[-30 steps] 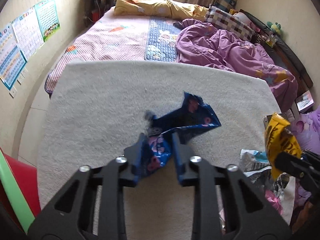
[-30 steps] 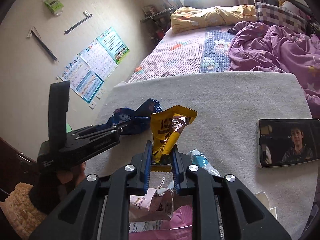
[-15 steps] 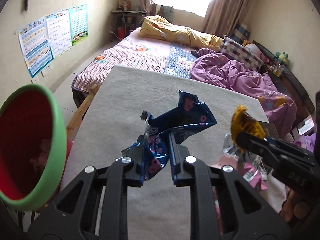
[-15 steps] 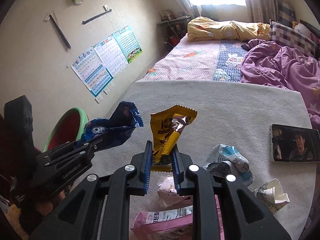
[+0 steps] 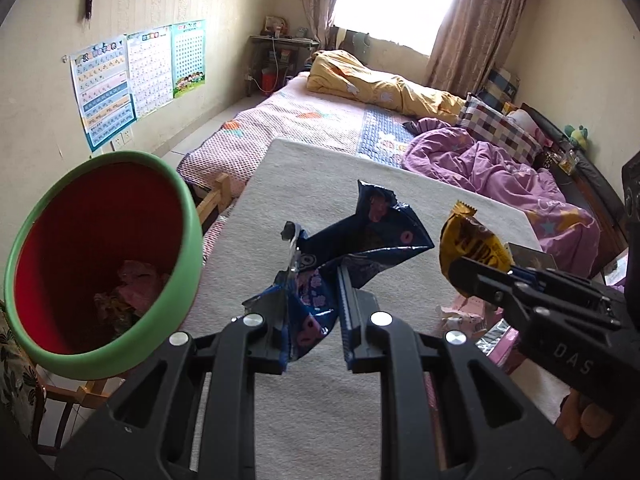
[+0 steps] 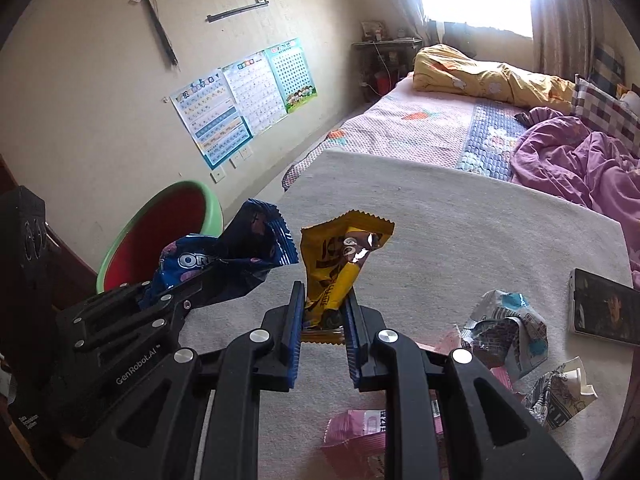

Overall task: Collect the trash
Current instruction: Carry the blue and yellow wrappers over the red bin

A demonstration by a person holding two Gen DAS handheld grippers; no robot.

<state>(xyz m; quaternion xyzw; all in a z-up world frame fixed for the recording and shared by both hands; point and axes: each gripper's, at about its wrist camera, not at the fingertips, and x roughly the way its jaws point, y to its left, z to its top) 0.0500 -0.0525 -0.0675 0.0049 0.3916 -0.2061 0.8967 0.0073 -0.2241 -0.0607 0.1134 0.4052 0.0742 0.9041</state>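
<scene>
Two wrappers held in the tools above the worktop, beside the bin.
The left tool pinched a crumpled blue wrapper, which rose up and forward from its pads; the right tool pinched a yellow wrapper standing upright between its pads; the green-rimmed red bin lay left of the worktop; further wrappers rested on the worktop near a phone.
</scene>
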